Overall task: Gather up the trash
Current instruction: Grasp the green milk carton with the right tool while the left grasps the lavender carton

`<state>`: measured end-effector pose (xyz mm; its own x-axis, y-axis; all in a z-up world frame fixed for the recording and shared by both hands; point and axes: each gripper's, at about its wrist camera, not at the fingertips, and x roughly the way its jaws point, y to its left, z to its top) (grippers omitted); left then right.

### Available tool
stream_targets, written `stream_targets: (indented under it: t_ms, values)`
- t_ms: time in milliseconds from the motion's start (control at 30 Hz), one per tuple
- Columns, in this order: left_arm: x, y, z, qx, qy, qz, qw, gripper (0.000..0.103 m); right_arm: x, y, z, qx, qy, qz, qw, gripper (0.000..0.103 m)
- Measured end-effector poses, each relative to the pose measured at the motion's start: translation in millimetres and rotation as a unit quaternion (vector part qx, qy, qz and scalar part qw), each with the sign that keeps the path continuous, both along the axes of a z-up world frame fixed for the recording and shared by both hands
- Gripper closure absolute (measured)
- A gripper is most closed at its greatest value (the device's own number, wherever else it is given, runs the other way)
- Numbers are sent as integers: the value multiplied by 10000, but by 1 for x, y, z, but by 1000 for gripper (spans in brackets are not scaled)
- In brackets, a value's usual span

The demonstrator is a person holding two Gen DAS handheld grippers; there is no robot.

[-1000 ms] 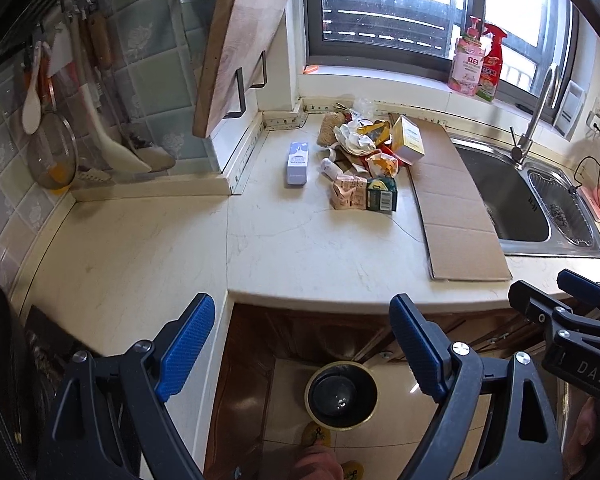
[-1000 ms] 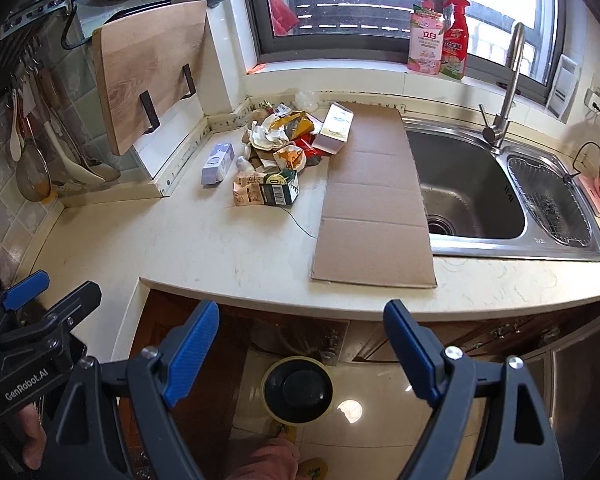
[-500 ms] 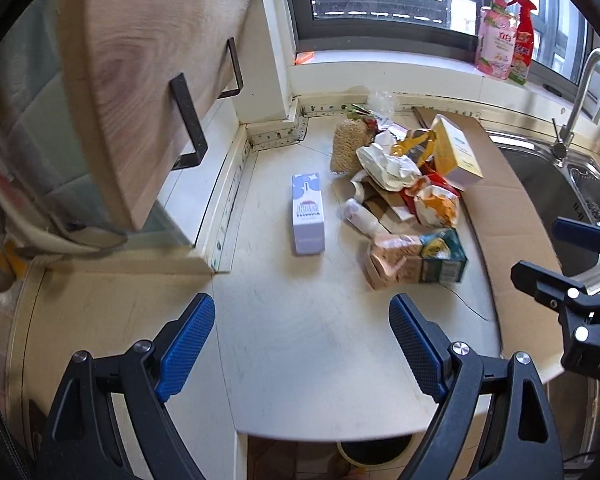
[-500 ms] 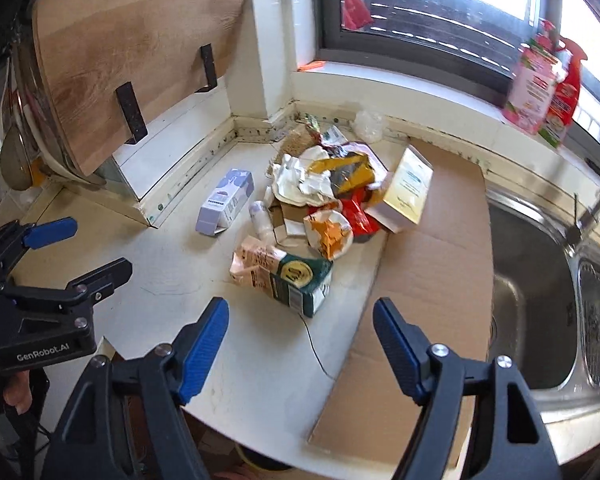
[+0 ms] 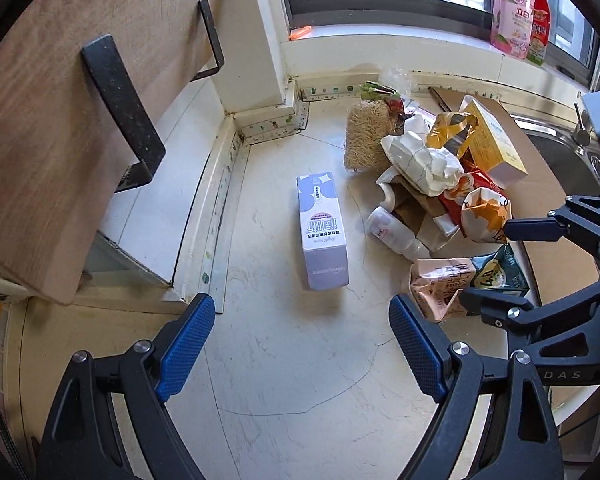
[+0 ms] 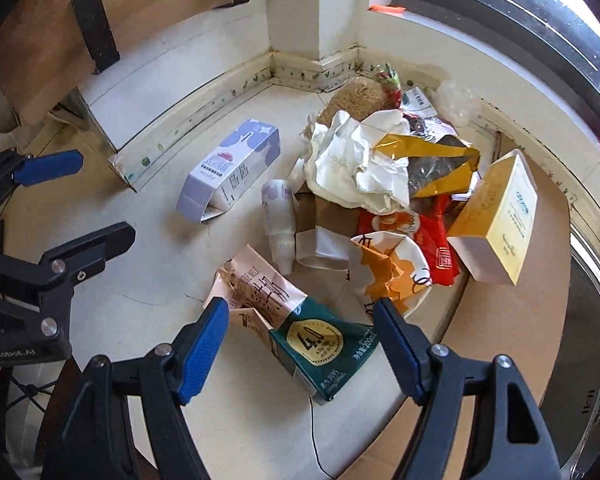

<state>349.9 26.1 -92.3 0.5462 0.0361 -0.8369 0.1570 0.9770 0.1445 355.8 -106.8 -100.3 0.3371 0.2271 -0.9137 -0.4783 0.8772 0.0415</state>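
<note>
Two grippers stand apart and empty. I hold the right gripper (image 6: 300, 344) angled down over the crushed green-and-pink carton (image 6: 296, 328), which lies between its blue pads, untouched. My left gripper (image 5: 296, 348) points at the purple box (image 5: 322, 232) lying flat on the desk (image 5: 300, 380). Remaining trash is heaped beside the cardboard sheet (image 6: 520, 320), so the outliers look easiest first.

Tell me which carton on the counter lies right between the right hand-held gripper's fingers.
The crushed green-and-pink milk carton, nearest the counter edge; the lavender box and yellow box lie farther off.
</note>
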Motion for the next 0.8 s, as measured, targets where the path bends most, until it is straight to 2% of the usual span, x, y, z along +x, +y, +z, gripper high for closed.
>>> stream_targets:
  t_ms: [67, 167, 233, 267, 333, 367, 467, 600, 800]
  values:
    - [2, 2, -3, 18, 12, -36, 10000, 15, -1, 4, -7, -142, 88, 164, 9997, 27]
    - [5, 4, -6, 18, 31, -42, 10000, 15, -5, 12, -13, -484, -88, 344, 9982, 28]
    - [7, 5, -6, -8, 46, -46, 10000, 15, -4, 15, -19, -627, 31, 364, 9974, 31]
    - [8, 5, -6, -19, 53, -48, 10000, 15, -3, 17, -23, -703, 82, 372, 9968, 42]
    - [9, 3, -7, -34, 54, -81, 9999, 15, -4, 19, -30, -762, 210, 392, 9961, 56]
    - [10, 2, -7, -27, 47, -96, 9999, 15, -4, 18, -30, -642, 232, 350, 9971, 68]
    - [14, -1, -9, -14, 53, -136, 9999, 15, -4, 14, -27, -445, 258, 158, 9986, 68]
    - [22, -5, -12, -23, 54, -124, 9999, 15, -7, -1, -8, 7, 180, -137, 9997, 69]
    - [41, -9, -19, -39, 54, 29, 10000, 15, 5, -38, 24, 672, -23, -1021, 9925, 69]
